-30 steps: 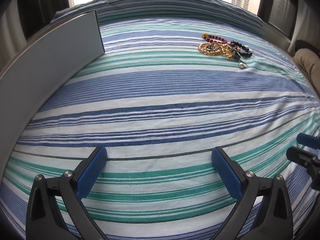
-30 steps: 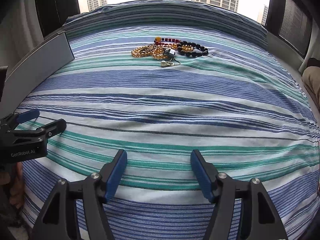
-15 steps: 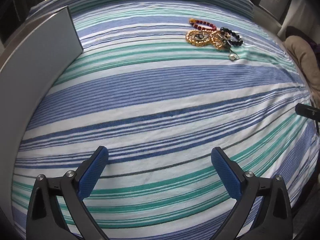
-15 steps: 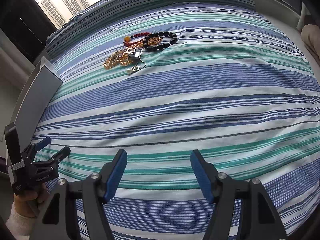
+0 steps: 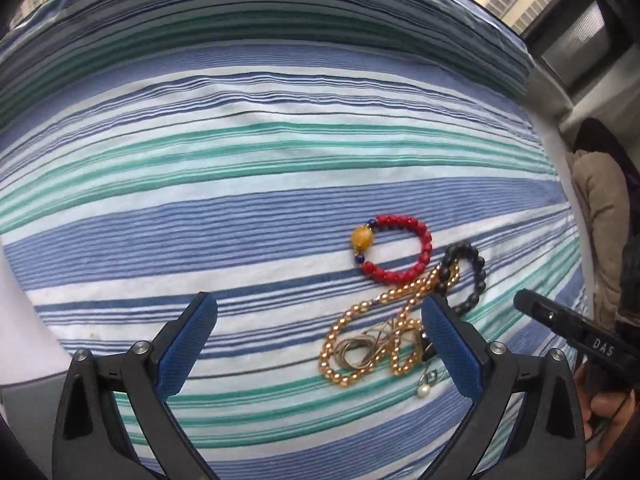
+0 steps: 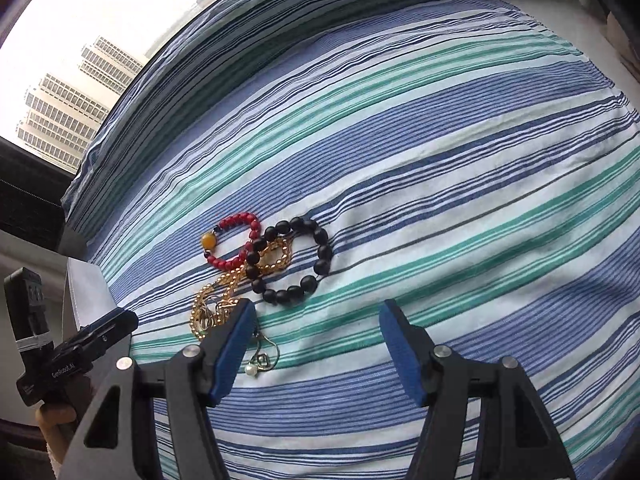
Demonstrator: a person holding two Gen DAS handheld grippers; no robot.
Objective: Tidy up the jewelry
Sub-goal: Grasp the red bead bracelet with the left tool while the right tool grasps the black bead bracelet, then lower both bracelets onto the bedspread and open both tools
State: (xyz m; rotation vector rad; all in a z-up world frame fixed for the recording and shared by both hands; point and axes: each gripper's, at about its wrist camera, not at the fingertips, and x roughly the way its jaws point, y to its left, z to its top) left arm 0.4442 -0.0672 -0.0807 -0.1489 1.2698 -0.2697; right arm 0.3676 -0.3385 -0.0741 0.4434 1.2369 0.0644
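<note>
left gripper (image 5: 320,344) hangs over the bed w/ its blue pads spread wide, nothing between them, tilted steeply down. the right-hand pad sits in front of the edge of the jewelry pile, so it looks lined up to come down beside it, not on it yet. right gripper (image 6: 316,348) is also apart and empty; its jaws have just been closing in a bit, w/ only bare sheet between them, prob. sizing down for a small piece. both tools point at the same heap from either side, which makes sense if one is to pin the tangle while the other pulls a piece free. the heap itself: a red bead bracelet (image 5: 396,248) w/ one big amber bead lies flat and mostly clear of the rest, so it's the easy first pick. the black bead bracelet (image 6: 292,260) overlaps a gold bead chain (image 5: 360,344) that loops through it and round a thin wire-ish necklace, so those will drag each other if lifted. a small pearl earring (image 6: 251,370) lies loose just below the right gripper's left pad. all of it rests on the striped bedsheet (image 6: 460,168), soft and wrinkled, so pads may catch cloth too. no box or tray in view now, can't tell where the pieces are meant to go.
</note>
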